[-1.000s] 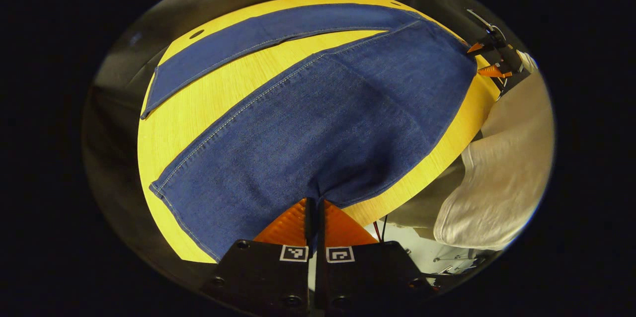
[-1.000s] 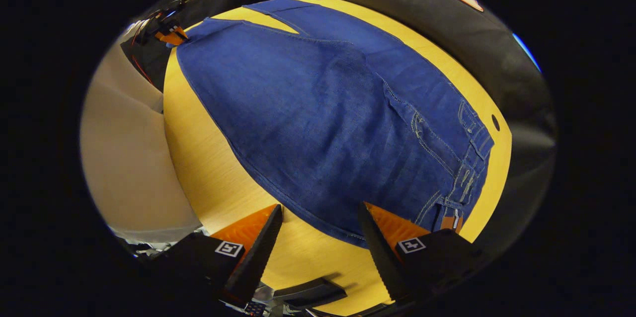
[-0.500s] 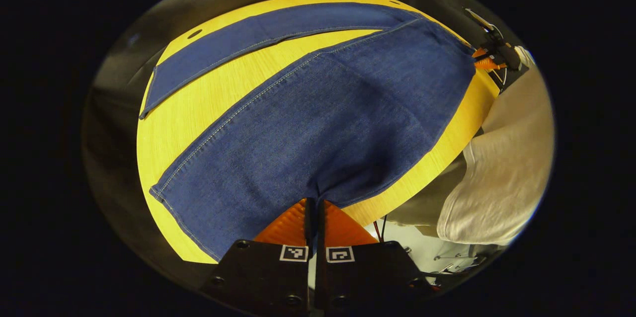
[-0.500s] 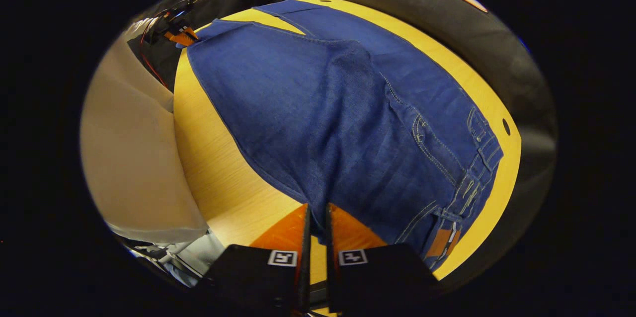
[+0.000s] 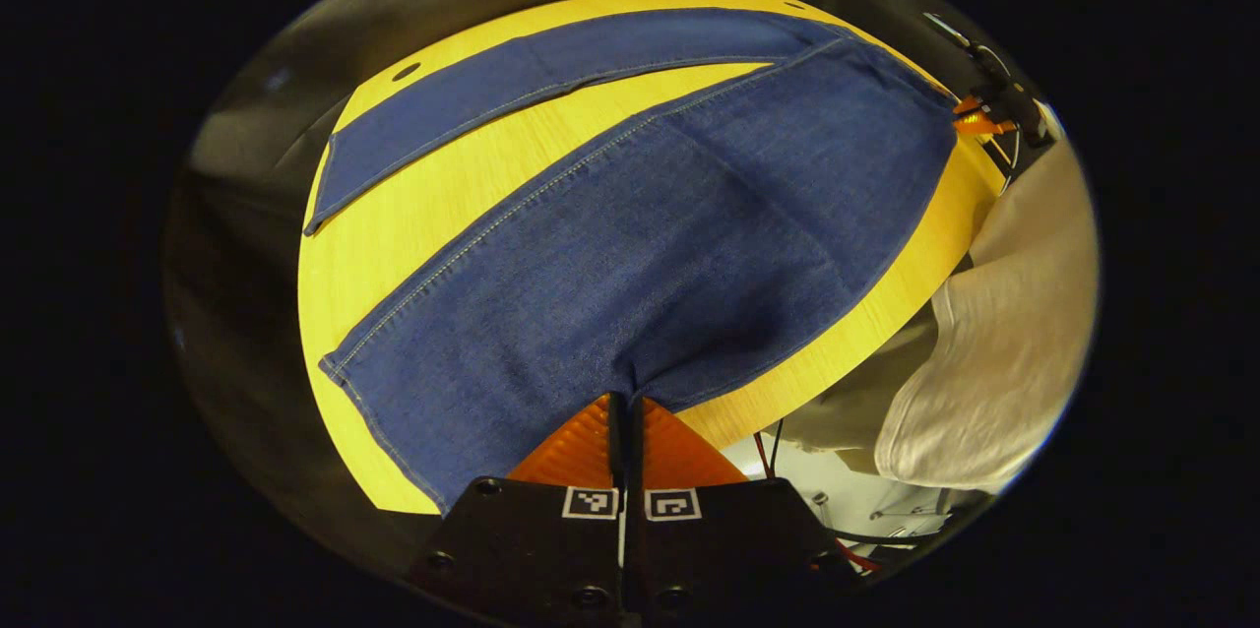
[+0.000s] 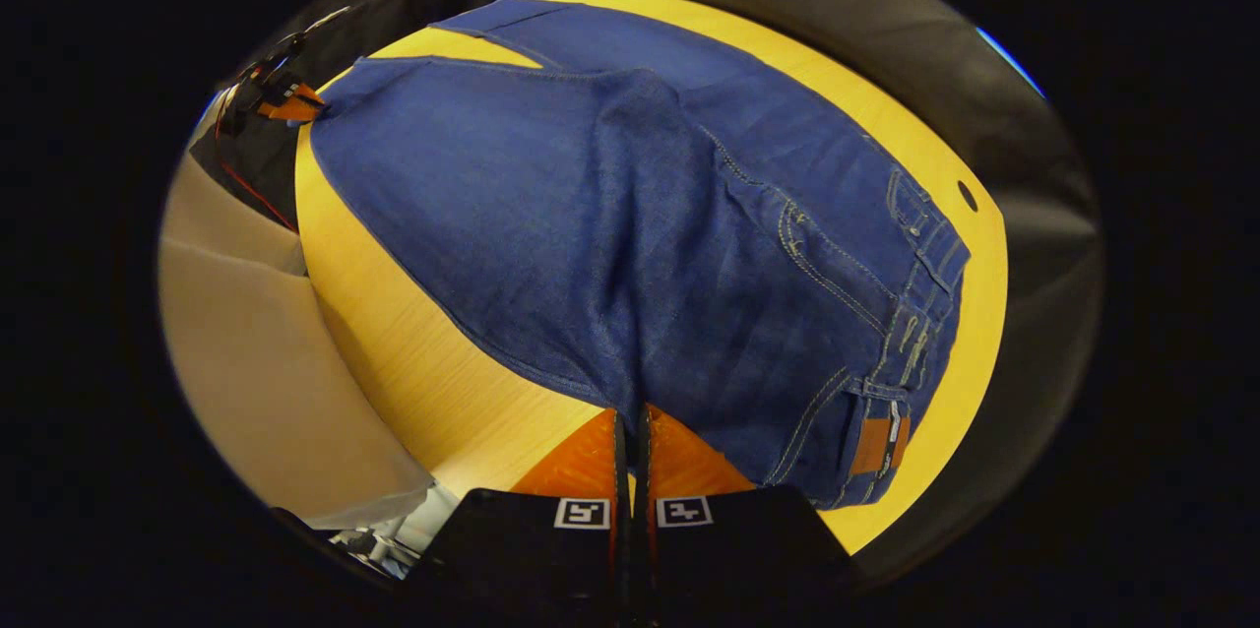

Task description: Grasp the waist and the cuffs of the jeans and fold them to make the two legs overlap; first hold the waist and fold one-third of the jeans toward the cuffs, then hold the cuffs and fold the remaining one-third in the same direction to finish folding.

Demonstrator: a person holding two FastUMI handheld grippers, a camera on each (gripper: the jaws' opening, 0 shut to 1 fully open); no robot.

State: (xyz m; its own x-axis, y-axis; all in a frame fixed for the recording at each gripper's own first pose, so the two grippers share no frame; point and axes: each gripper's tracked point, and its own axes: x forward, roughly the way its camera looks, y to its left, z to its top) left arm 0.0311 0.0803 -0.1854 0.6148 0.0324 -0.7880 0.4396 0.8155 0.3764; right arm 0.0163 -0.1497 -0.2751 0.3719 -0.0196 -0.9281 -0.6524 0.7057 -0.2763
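We see the jeans (image 5: pixel 630 215) spread across the yellow wooden bench (image 5: pixel 394 244), and both grippers have hold of them. In the left gripper view, the left gripper (image 5: pixel 624 411) sits at the bottom centre of the frame, its fingers clenched on the near edge of the closer leg, close to its cuff end at the lower left. That leg runs from there up to the upper right; the other leg (image 5: pixel 551 77) lies flat along the top of the frame, and a wedge of bare bench opens between the two. At the far upper right the right gripper (image 5: pixel 975 119) touches the denim's edge.

In the right gripper view, the right gripper (image 6: pixel 630 426) is at the bottom centre, clenched on the near hem of the denim just left of the waistband (image 6: pixel 915 313), and the cloth rises into a ridge above the pinch. The waistband, with belt loops and pale stitching, curves down the right side of the frame. A brown patch (image 6: pixel 874 444) sits on it at the lower right; we cannot read any writing on it. The left gripper (image 6: pixel 285 101) shows at the upper left, touching the cloth.

Bare bench lies along the near edge at the lower left, and a narrow strip runs beyond the waistband on the right. A person's pale sleeve (image 5: pixel 994 333) fills the right of the left gripper view.
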